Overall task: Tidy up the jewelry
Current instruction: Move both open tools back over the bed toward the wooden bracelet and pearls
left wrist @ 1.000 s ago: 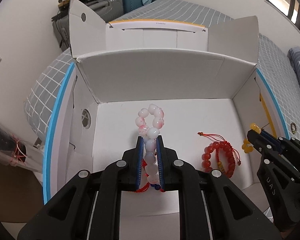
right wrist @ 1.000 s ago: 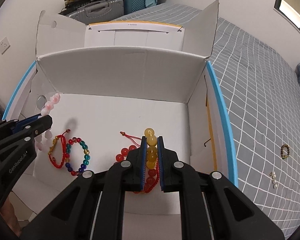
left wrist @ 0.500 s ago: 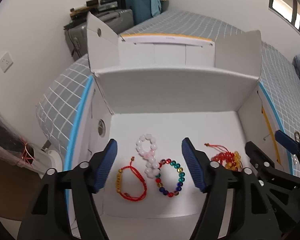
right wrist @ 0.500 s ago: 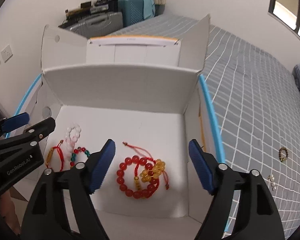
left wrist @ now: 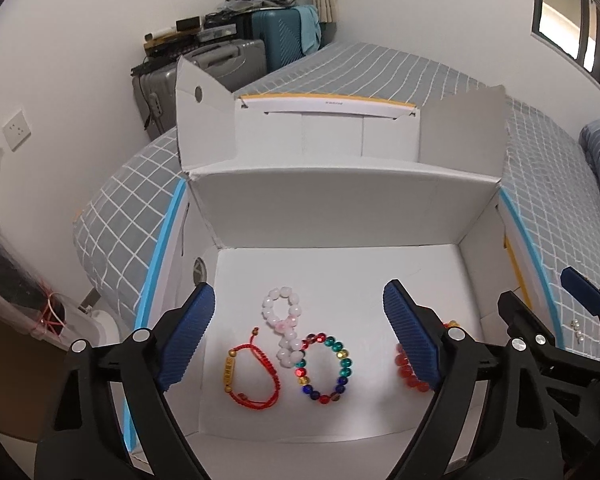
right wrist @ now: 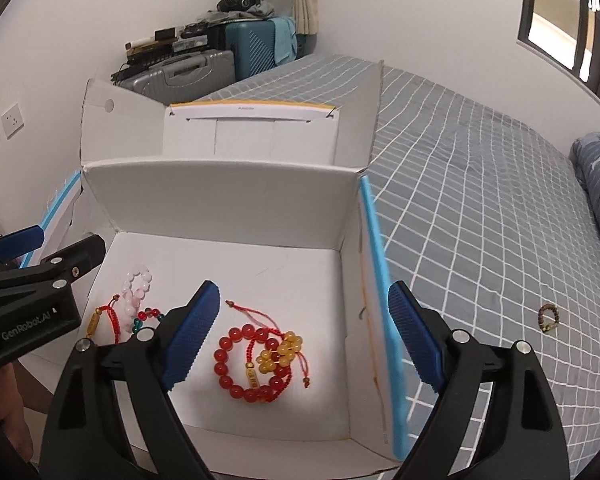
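In the white box (left wrist: pixel 340 216) lie beaded bracelets (left wrist: pixel 326 364) – red, pink, multicoloured – both grippers' fingers (left wrist: pixel 188 334) spread apart, empty

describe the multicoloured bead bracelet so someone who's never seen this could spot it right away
Look inside the open white cardboard box on the grey checked bed. On its floor, the multicoloured bead bracelet lies between the red cord bracelet and the pale pink bead strand. Only it mixes red, green, blue and yellow beads.

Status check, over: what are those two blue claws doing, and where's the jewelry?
Left gripper open, right gripper open, both empty above the white box. Five bracelets lie inside. Small ring and pearl piece wait on the bedspread. Nothing blocking.
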`<state>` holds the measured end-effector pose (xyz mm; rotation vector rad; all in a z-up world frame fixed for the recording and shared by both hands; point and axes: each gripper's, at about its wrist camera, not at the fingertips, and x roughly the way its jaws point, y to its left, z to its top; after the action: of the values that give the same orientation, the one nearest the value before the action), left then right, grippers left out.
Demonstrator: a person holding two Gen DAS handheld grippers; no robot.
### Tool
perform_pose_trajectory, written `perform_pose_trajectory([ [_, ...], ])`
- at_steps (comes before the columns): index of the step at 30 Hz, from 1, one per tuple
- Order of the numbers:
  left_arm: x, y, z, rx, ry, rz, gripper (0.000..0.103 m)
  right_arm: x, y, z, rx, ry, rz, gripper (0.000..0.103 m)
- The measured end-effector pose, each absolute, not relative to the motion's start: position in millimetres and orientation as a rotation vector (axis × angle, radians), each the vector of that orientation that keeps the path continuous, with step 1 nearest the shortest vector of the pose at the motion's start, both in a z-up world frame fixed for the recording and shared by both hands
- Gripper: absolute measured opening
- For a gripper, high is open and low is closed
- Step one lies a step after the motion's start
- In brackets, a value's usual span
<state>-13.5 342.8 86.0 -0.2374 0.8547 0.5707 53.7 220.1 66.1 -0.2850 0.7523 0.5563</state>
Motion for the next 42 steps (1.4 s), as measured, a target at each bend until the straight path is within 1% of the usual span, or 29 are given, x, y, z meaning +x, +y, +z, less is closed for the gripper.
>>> perform_pose_trajectory([
  [3, -12, 333, 93, -0.242, 0.823, 0.560, 0.090, 56, 208, 73, -0.257, 0.726, 0.531, 0.083],
  [7, -6, 315, 101, -0.239, 0.804, 0.525, 0.092, 64, 184, 83, -0.208, 0.691, 0.483, 0.083],
  [9, -3, 306, 105, -0.235, 0.796, 0.512, 0.093, 67, 174, 86, -0.197, 0.684, 0.466, 0.086],
  [10, 0, 299, 107, -0.233, 0.786, 0.501, 0.095, 70, 166, 87, -0.192, 0.680, 0.447, 0.089],
  [12, 4, 287, 110, -0.216, 0.778, 0.484, 0.097, 74, 151, 89, -0.180, 0.676, 0.425, 0.091],
  [21, 30, 223, 113, -0.155, 0.775, 0.374, 0.097, 97, 76, 90, -0.156, 0.683, 0.322, 0.091],
  [29, 64, 143, 115, -0.119, 0.785, 0.234, 0.097, 116, -5, 82, -0.105, 0.709, 0.204, 0.091],
  [34, 87, 96, 104, -0.099, 0.816, 0.163, 0.097, 132, -54, 73, -0.060, 0.738, 0.136, 0.091],
  [37, 99, 74, 93, -0.072, 0.831, 0.135, 0.097, 147, -78, 65, -0.024, 0.772, 0.095, 0.094],
  [42, 128, 49, 63, -0.050, 0.896, 0.101, 0.097, 177, -102, 43, -0.023, 0.832, 0.067, 0.094],
])
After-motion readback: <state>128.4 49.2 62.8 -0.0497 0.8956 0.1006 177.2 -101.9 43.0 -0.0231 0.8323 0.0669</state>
